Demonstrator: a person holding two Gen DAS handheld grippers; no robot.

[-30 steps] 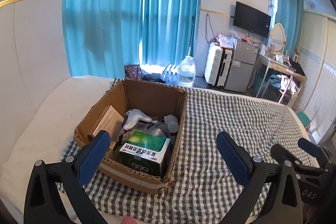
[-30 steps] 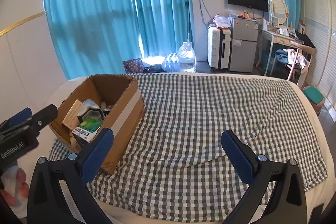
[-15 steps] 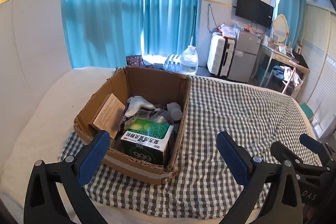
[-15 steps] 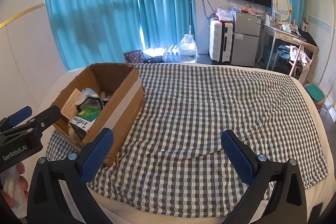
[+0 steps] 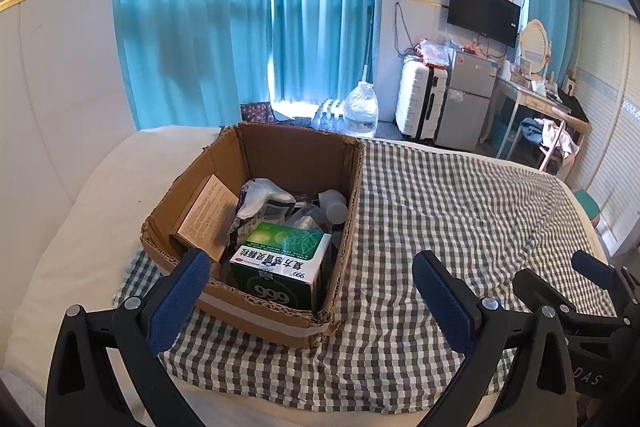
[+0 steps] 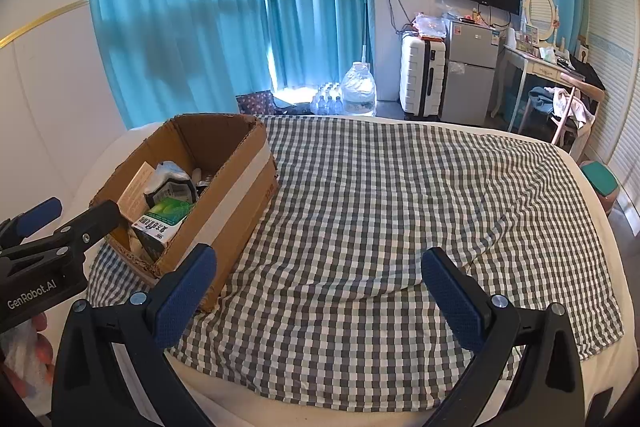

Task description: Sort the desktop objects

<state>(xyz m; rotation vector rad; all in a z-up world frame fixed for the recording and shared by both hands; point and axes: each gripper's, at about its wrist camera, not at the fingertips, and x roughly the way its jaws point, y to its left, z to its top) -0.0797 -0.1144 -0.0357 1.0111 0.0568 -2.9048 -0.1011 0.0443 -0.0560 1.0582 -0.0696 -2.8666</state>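
Observation:
An open cardboard box [image 5: 348, 215] stands on the left part of a checkered cloth [image 5: 440, 211]. In it lie a green medicine box [image 5: 280, 259], a brown carton [image 5: 206, 213], a white pouch [image 5: 260, 195] and a small white bottle [image 5: 334, 205]. My left gripper [image 5: 310, 291] is open and empty, just in front of the box's near wall. My right gripper [image 6: 320, 289] is open and empty above the cloth, to the right of the box [image 6: 224, 195]. The left gripper also shows at the left edge of the right wrist view [image 6: 60, 227].
The cloth [image 6: 400, 207] covers a white bed [image 5: 80, 211]. Behind it hang blue curtains [image 5: 240, 19]. On the floor stand a large water jug [image 5: 362, 107], a white suitcase [image 5: 418, 103], a small fridge [image 5: 466, 99] and a desk [image 5: 536, 103].
Both grippers have drawn back and risen a little, so the box and cloth sit farther away. Both stay open and empty.

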